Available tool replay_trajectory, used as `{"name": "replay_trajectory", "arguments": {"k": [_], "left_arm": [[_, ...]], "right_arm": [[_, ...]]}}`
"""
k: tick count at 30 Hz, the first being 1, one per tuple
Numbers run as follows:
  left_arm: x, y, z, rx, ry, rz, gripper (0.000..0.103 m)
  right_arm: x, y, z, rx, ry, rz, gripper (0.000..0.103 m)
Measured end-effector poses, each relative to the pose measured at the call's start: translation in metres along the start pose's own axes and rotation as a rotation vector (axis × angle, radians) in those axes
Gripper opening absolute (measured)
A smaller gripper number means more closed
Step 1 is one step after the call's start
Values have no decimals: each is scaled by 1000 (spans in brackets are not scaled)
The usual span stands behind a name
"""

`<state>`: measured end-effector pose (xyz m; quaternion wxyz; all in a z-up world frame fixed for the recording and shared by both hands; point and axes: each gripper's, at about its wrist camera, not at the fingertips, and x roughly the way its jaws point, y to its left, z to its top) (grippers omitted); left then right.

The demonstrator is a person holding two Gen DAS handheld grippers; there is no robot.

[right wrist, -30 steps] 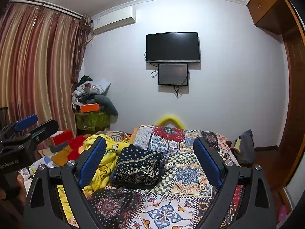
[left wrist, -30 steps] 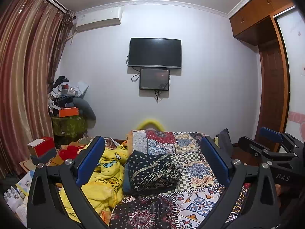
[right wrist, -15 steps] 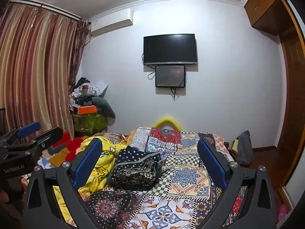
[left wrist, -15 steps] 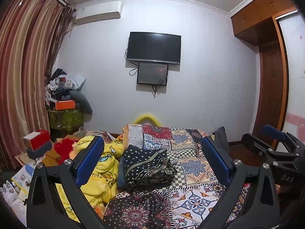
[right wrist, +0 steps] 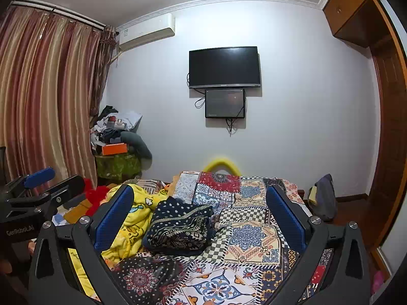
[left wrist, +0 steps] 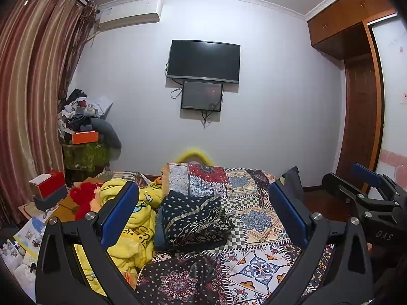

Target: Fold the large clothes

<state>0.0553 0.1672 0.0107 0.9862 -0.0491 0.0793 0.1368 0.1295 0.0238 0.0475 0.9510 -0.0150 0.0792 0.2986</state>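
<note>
On the bed (right wrist: 254,231), atop its patchwork quilt, a folded dark patterned garment (right wrist: 179,228) lies just beside a crumpled yellow blanket (right wrist: 132,218). Above the bed's near end, the right hand-held gripper (right wrist: 201,218) has just been opening; its jaws stand wide with nothing between them, clear of the garment. Beside it, the left hand-held gripper (left wrist: 203,211) likewise gapes wide and holds nothing.

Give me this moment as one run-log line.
left gripper: open, empty | right gripper: open, empty, jaws just widened | dark patterned garment: folded, on bed | yellow blanket: crumpled beside it
</note>
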Motion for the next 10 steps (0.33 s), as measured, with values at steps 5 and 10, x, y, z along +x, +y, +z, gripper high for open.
{"name": "replay_trajectory", "arguments": {"k": [5,10], "left_arm": [[-2,0,-1,3,-5,4,102],[-1,2,-1,-6,0,2,102]], "right_arm": [[0,1,1,1,-1,-5,103],[0,1,1,3,-1,-4,103]]}}
